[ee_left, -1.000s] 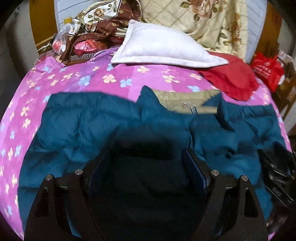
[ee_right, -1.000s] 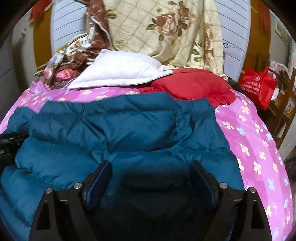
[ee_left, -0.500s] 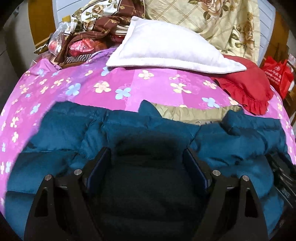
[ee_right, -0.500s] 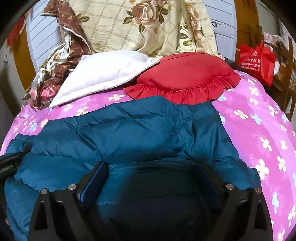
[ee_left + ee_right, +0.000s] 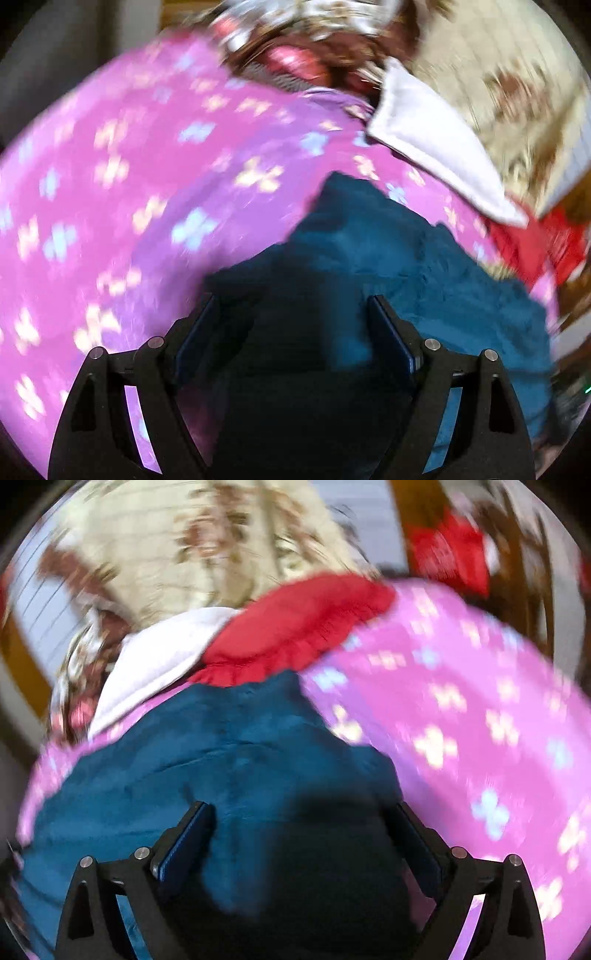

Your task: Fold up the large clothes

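Now both hand-held grippers, left point(image 5: 291, 332) and right point(image 5: 299, 834), gape over the teal jacket point(image 5: 236, 760); the right's jaws just widened. Best bite its edges at three and nine o'clock.

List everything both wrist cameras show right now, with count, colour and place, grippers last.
Padded jacket: one, teal, on the bedspread under both grippers.
Bedspread: one, pink with pale flowers, covering the bed.
Pillow: one, white, beyond the jacket.
Cushion: one, red and frilled, beside the pillow, touching the jacket's far edge.
Floral quilt: one, cream, piled behind the pillow.
Bag: one, red, off the bed; blurred.
Left gripper: black, jaws open over the jacket.
Right gripper: black, jaws open, just widened, over the jacket.
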